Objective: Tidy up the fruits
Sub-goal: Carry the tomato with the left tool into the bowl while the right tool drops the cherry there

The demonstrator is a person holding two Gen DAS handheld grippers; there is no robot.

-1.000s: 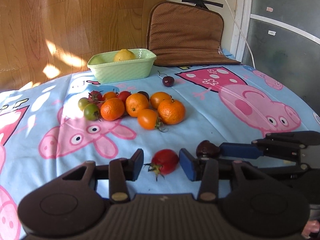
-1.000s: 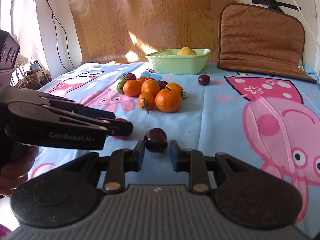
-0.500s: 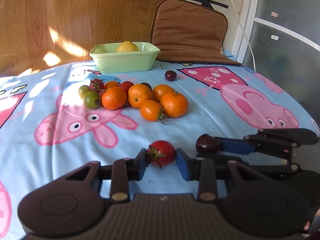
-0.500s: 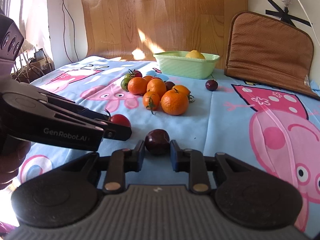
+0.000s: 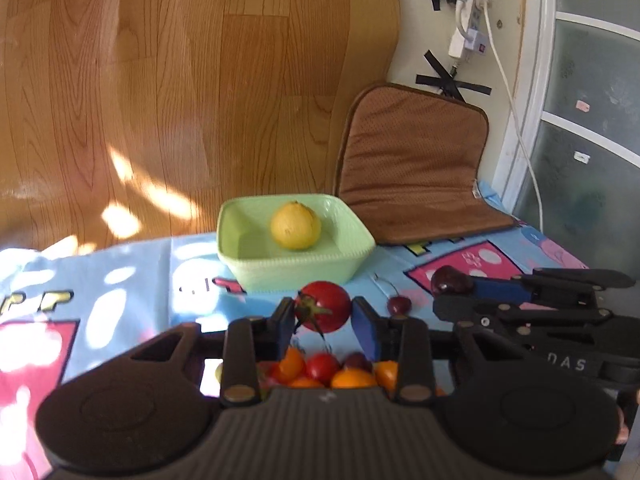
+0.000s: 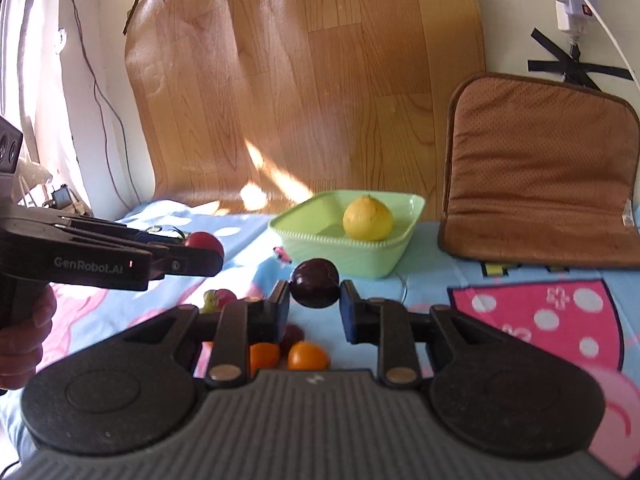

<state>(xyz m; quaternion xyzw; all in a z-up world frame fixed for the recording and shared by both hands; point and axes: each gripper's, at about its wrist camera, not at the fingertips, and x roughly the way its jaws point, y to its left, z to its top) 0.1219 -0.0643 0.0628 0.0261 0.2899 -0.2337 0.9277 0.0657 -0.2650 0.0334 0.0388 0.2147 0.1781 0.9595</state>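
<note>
My left gripper (image 5: 323, 314) is shut on a red tomato (image 5: 325, 306) with a green stem and holds it in the air in front of the green bowl (image 5: 294, 270). My right gripper (image 6: 314, 303) is shut on a dark plum (image 6: 315, 282), also lifted, near the bowl (image 6: 344, 254). A yellow lemon (image 5: 295, 225) lies in the bowl; it also shows in the right wrist view (image 6: 367, 218). The pile of oranges and tomatoes (image 5: 328, 372) lies below the left gripper, partly hidden. A cherry (image 5: 399, 304) lies on the cloth.
The table has a blue cartoon-pig cloth (image 6: 540, 304). A brown cushion (image 5: 412, 168) leans on the wall at the back right. A wooden panel (image 5: 180, 80) stands behind the bowl. A power strip and cable (image 5: 472, 36) hang on the wall.
Both grippers have risen off the cloth and moved forward toward the green bowl, the left carrying the tomato, the right carrying the plum. The fruit pile now lies beneath them.
</note>
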